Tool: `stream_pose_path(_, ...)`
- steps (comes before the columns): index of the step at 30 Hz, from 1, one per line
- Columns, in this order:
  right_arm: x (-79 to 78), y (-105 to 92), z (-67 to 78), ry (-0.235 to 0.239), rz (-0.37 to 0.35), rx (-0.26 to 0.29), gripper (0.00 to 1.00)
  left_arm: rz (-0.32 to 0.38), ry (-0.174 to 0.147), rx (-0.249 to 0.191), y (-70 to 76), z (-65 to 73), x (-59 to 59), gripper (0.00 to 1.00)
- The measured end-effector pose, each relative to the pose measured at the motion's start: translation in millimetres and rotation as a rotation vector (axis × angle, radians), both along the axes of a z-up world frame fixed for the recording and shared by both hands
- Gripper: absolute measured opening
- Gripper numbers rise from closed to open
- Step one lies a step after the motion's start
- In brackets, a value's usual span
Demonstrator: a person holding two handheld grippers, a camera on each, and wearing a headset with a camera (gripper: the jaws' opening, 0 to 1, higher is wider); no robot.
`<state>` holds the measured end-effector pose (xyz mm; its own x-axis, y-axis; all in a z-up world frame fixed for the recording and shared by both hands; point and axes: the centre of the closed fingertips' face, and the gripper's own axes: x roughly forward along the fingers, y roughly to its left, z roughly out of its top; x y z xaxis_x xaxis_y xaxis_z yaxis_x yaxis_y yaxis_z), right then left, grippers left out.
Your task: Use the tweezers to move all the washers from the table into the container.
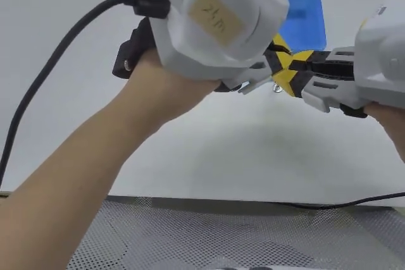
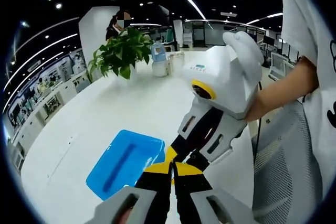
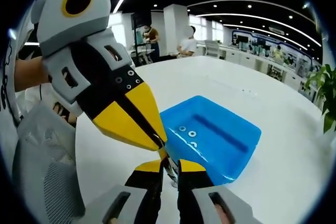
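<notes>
We hold the left hand-held gripper [image 2: 173, 167] and right hand-held gripper [image 3: 170, 165] raised, tips meeting nose to nose. Left jaws are pressed together; right jaws nearly so. Our left forearm [image 1: 95, 175] stretches forward.

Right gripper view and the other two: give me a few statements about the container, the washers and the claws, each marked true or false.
1. The blue container holds washers. True.
2. The two claws are held far apart. False: the left claw and the right claw meet tip to tip in front of the container.
3. The container has a lid on. False: it is open on top.
4. In the left gripper view, a green plant stands beyond the container. True.
</notes>
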<state>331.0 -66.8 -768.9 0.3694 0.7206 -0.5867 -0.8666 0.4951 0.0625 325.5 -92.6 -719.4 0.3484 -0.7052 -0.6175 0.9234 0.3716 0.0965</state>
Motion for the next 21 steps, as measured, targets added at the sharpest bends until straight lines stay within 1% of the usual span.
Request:
stream_pose_path(1,0.6,0.0,0.9,0.001,-0.003,0.009,0.07,0.003,-0.003,-0.004,0.2,0.0,1.2,0.00)
stream_pose_path(4,1.4,-0.2,1.1,0.020,-0.013,0.028,0.07,0.004,0.003,-0.010,0.7,0.5,1.1,0.00)
stream_pose_path(8,0.1,0.3,1.2,0.007,-0.003,0.020,0.06,-0.002,0.002,-0.004,0.4,0.3,0.0,0.00)
stream_pose_path(13,-1.1,-0.7,1.0,0.012,-0.002,0.022,0.06,-0.007,0.003,-0.007,-0.8,0.5,-0.7,0.00)
stream_pose_path(15,-1.6,-1.1,1.0,0.006,0.000,0.019,0.05,-0.010,0.002,-0.004,-1.7,0.2,-0.6,0.00)
stream_pose_path(21,-2.9,-1.9,1.4,-0.009,0.014,-0.007,0.05,-0.031,-0.006,0.009,-4.0,0.5,-3.2,0.00)
